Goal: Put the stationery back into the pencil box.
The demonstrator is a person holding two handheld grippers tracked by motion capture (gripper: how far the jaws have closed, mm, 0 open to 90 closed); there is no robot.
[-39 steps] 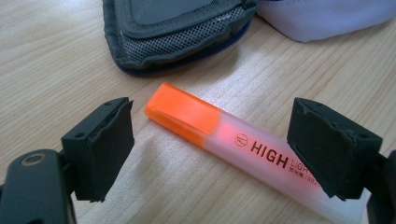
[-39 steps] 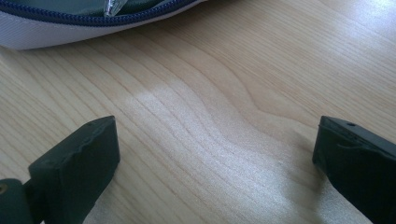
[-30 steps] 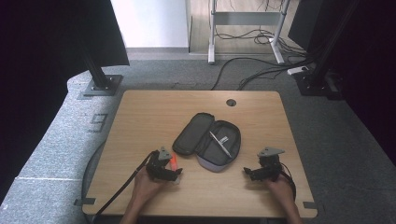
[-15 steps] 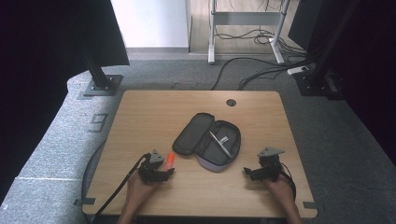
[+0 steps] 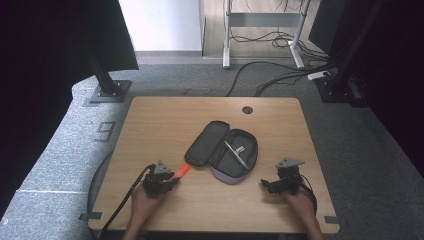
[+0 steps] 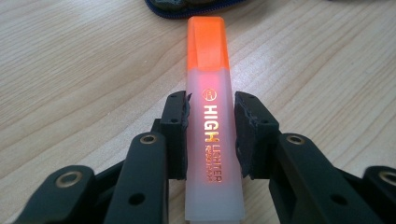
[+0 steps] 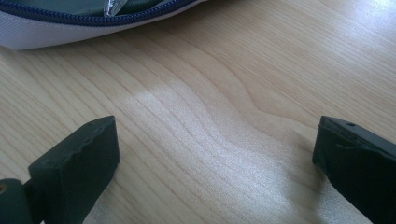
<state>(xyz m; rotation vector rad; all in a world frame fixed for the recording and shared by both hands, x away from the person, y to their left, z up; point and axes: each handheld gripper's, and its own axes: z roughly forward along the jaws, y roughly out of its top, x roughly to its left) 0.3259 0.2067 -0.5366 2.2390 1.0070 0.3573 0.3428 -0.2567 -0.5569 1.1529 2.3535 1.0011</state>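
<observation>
A: High view, entry one?
B: Wooden tabletop (image 5: 150, 120), light grain, with a round cable hole (image 5: 247, 109) near its far edge. One pencil case (image 5: 222, 150), unzipped and lying open near the middle, with a pen (image 5: 235, 154) inside it.

A: And the tools there?
B: Left tool (image 5: 170, 181) sat at the near left of the tabletop, held in a hand (image 5: 145, 200), with an orange highlighter (image 5: 181, 171) reaching from it toward the case's near corner. Right tool (image 5: 264, 184) sat at the near right, pointed left, just short of the case.

A: Left gripper view?
B: Highlighter (image 6: 214, 116), translucent body with orange cap, lay on the tabletop (image 6: 70, 60) with its cap toward the pencil case (image 6: 196, 3) and close to its zip edge. The left tool (image 6: 211, 116) had just been closing; both pads (image 6: 180, 123) pressed the barrel's sides, so it was gripping the highlighter around its printed middle.

A: Right gripper view?
B: Right tool (image 7: 215, 144) stood wide, jaws well apart, with bare tabletop (image 7: 210, 93) between them. The pencil case (image 7: 70, 28), pale shell with blue zip, lay beyond the jaws at the upper left, apart from them.
</observation>
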